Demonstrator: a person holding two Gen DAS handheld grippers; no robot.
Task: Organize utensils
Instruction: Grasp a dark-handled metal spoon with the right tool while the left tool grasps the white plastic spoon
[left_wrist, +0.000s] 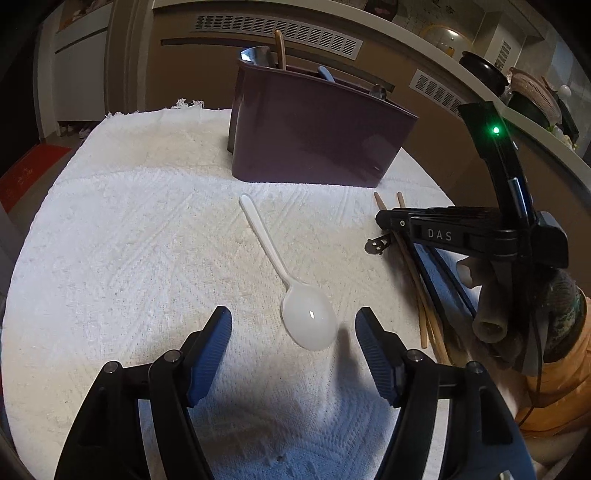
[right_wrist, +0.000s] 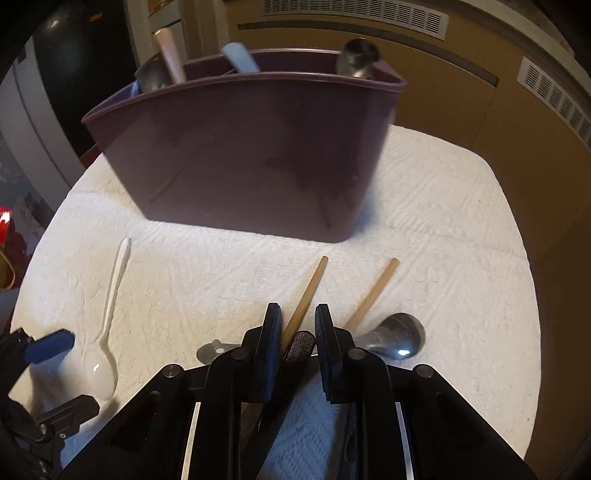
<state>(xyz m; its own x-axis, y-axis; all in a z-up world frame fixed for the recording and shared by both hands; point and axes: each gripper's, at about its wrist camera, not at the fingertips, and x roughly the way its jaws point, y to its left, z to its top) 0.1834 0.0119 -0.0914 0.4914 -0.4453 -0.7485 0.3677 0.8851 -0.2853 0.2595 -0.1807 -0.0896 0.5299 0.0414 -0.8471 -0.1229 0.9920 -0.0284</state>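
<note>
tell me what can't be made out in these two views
- Purple organizer: its inside, both views; the front wall hides the standing utensils' lower parts.
- Metal spoon: handle, right wrist view; hidden behind the right gripper.
- Chopsticks: near ends, left wrist view; blocked by the right gripper's body.
- Right jaws: grip unclear.

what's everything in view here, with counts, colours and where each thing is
caddy: one, purple, at the back of the cloth, holding several utensils
white spoon: one, white plastic, flat on the cloth ahead of the left gripper
chopsticks: two, wooden, lying in front of the caddy
metal spoon: one, silver, by the right chopstick
cloth: one, white, covering the table
left gripper: one, black with blue fingers, open, bowl of the white spoon between them
right gripper: one, black, fingers narrowly apart over the chopsticks; grip unclear
</note>
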